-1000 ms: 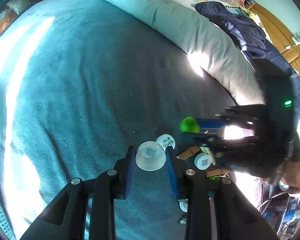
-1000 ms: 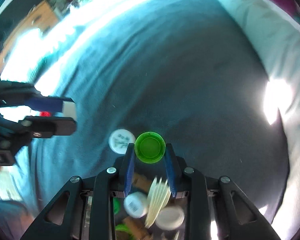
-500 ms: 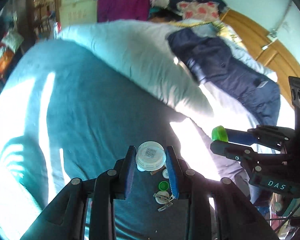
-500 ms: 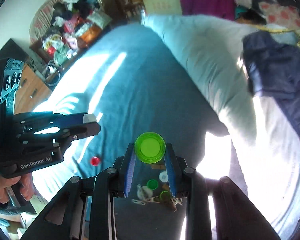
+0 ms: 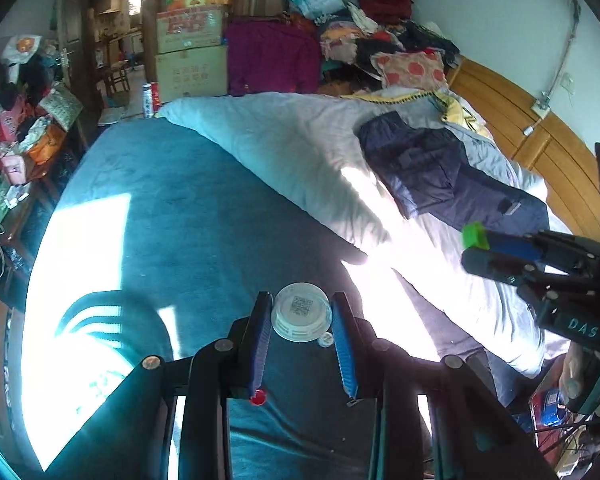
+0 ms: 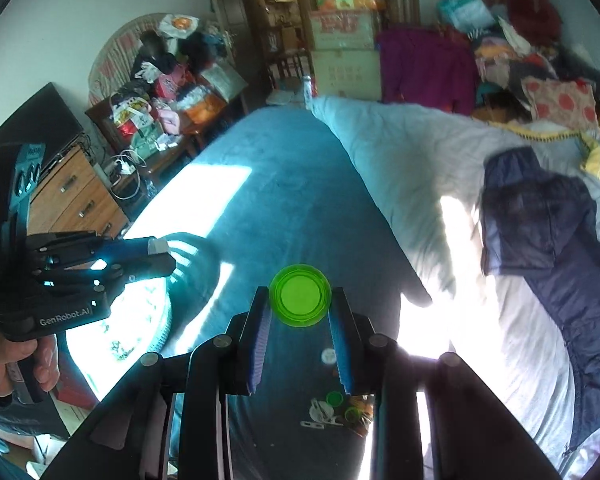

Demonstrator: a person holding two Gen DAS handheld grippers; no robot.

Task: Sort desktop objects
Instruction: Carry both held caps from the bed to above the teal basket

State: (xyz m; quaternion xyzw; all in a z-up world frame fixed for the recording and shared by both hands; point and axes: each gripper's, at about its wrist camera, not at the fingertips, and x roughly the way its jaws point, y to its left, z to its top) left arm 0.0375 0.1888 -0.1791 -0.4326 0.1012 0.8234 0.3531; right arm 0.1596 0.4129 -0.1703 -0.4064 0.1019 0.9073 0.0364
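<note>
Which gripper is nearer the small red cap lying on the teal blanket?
Left. The red cap shows just below the left gripper, which holds a white cap. The right gripper, holding a green cap, is off to the side.

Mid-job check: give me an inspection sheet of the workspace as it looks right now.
Surface: teal blanket on a bed, sunlit patches.
Job's things: white cap and green cap, both held; small pile of caps and bits on the blanket.
Clutter: red cap lying apart; navy jacket on the white duvet.
Grippers: left gripper shut on the white cap; right gripper shut on the green cap.
Cables: wires by the dresser.
Surroundings: stacked boxes, heaped clothes.
</note>
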